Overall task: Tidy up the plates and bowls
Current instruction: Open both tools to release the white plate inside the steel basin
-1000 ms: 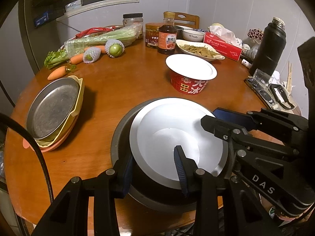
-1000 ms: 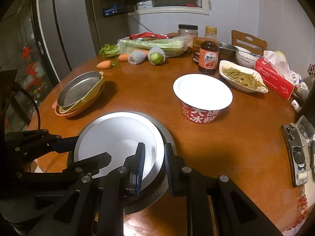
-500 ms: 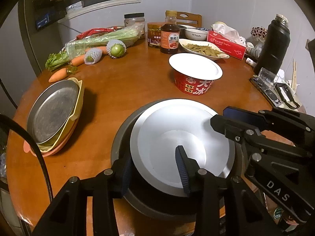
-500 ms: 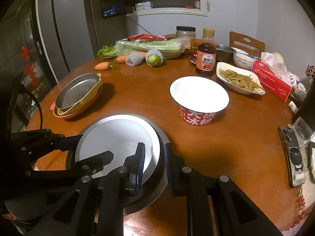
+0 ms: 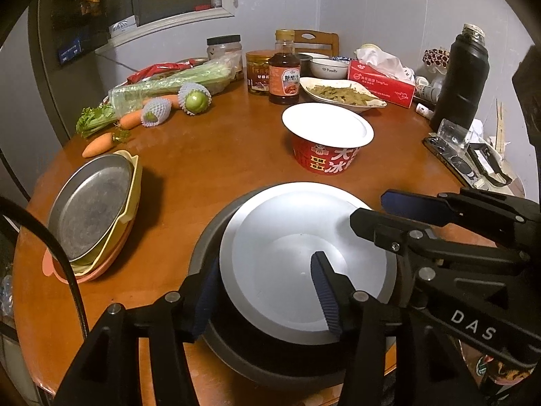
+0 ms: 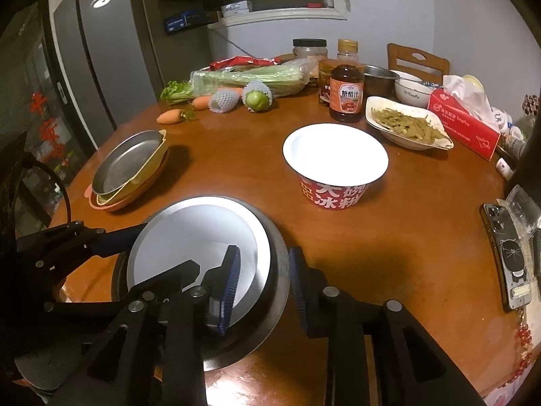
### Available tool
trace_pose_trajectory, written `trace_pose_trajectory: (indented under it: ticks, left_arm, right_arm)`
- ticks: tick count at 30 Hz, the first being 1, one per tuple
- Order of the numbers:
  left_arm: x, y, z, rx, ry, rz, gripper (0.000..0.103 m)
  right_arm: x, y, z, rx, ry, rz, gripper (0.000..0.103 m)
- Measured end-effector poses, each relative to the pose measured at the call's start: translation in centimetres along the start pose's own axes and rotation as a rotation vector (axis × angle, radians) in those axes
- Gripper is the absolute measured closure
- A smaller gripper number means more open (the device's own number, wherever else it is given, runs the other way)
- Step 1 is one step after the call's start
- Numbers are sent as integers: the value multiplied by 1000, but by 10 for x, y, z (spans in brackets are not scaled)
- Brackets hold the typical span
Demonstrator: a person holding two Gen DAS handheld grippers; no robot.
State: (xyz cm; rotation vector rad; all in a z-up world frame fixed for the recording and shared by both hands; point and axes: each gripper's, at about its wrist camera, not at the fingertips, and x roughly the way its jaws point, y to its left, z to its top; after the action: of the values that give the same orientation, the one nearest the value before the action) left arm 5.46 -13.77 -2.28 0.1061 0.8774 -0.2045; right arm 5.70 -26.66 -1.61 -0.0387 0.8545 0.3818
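Observation:
A white plate [image 5: 297, 253] lies inside a big dark metal bowl [image 5: 216, 237] at the near table edge; they also show in the right wrist view, the plate [image 6: 189, 237] in the bowl [image 6: 274, 270]. My left gripper [image 5: 263, 294] is open, its jaws straddling the plate's near-left rim. My right gripper [image 6: 263, 277] is open, its jaws either side of the bowl's right wall. A stack of a metal pan on yellow and pink dishes [image 5: 91, 209] sits at the left. A red paper bowl [image 5: 326, 142] stands mid-table.
At the back are celery, carrots and wrapped fruit [image 5: 162, 101], a sauce bottle [image 5: 284, 67], a dish of greens [image 5: 341, 94], a tissue box [image 5: 382, 81] and a black flask [image 5: 460, 77]. A phone [image 6: 507, 257] lies at the right edge.
My right gripper has opened from nearly shut and now straddles the bowl's wall. Both cameras drew back slightly. The plate and bowl stay put.

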Motion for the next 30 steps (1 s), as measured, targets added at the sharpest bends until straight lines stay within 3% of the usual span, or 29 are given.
trace_pose_trajectory:
  ticks: [23,30]
  left_arm:
    - [-22,17,2,-60,-37,-62,43]
    - [-37,17,6,-54,-66,-32,42]
  right_arm:
    - [-16,-4,5,31,-32,-2,65]
    - [-26,-7,8,36,-55,-9,65]
